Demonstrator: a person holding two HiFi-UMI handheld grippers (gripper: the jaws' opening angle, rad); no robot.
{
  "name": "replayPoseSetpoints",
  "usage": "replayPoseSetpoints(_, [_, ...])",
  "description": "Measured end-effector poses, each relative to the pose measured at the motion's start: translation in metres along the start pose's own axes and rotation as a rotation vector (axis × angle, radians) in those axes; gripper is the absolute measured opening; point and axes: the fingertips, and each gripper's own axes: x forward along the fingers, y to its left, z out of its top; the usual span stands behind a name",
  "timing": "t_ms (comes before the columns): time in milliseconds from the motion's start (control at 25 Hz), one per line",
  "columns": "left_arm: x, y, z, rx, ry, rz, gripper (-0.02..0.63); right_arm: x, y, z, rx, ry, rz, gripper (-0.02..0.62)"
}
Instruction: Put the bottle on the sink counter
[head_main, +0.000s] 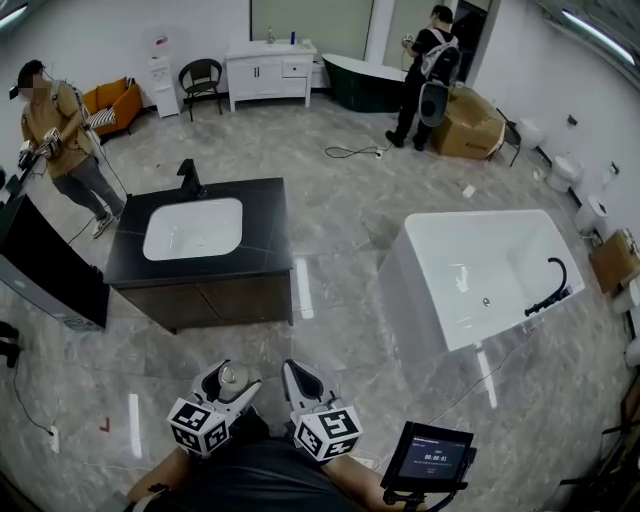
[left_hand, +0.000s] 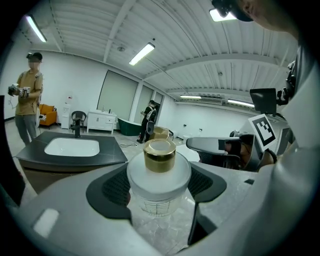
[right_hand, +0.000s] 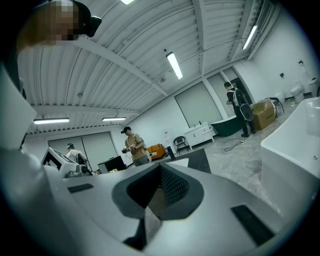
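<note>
Fingers (left_hand: 112, 190) of left gripper (left_hand: 159, 175) clamped on gold-capped bottle (left_hand: 160, 156), frame centre; right gripper (right_hand: 159, 192) fingers together, empty. Sink worktop (head_main: 262, 235) well apart, frame left. Risk: smooth frosted body slipping mid-carry; set-down on basin (head_main: 193, 228) rim, tipping in.

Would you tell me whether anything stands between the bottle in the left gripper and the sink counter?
Nothing visible does: only bare floor lies between the bottle in the left gripper and the sink counter.
</note>
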Motion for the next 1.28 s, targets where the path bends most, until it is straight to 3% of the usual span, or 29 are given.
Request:
replayPoseSetpoints(160, [0.002, 0.003, 0.005, 0.005, -0.015, 0.019, 0.334, 0.003, 0.000, 0.001, 0.000, 0.001, 0.011, -0.005])
replayPoseSetpoints(480, [0.024, 0.023, 0.007, 0.003, 0.012, -0.023, 0.335, 0.029, -0.014, -0.002, 0.017, 0.022, -0.027, -0.005])
replayPoseSetpoints(960, [0.067, 0.114, 0.066, 0.046, -0.033, -0.094, 0.334, 0.127, -0.021, 0.032, -0.029, 0.001, -0.106, -0.005])
replayPoseSetpoints(1280, [0.084, 0.186, 0.080, 0.023, -0.024, -0.123, 0.334, 0.199, -0.016, 0.034, -0.035, 0.032, -0.140, -0.005])
